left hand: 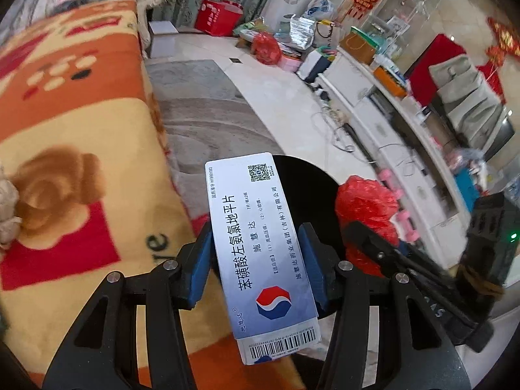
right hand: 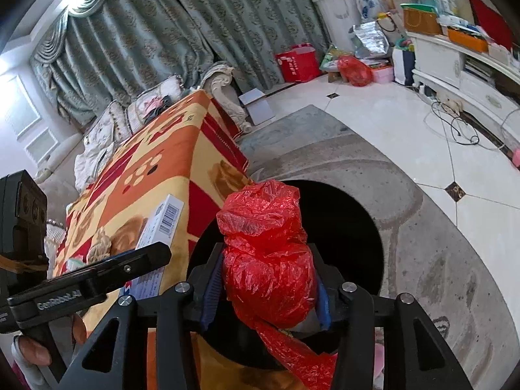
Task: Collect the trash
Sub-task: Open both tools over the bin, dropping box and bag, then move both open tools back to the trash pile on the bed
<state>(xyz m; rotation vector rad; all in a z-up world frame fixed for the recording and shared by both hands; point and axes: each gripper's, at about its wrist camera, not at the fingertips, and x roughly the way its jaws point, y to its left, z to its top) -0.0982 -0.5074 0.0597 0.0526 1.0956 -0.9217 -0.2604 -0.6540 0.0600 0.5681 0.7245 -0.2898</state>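
- The left gripper (left hand: 256, 260) is pinching a flat white-and-blue medicine box (left hand: 260, 253) between its blue pads (left hand: 201, 260) — the box is sitting lengthwise at the lower centre of the left wrist view, showing black Chinese print, a QR code, a red-and-blue logo and a barcode.
- The right gripper (right hand: 265, 289) is squeezing a crumpled red plastic bag (right hand: 266, 253) at the lower centre of the right wrist view — glossy, wrinkled, with a tail trailing toward the bottom edge.
- Both items are hanging over the round black bin opening (right hand: 351, 227), beside the orange patterned blanket (left hand: 65, 130).
- A grey rug (right hand: 406, 201) is lying around the bin.
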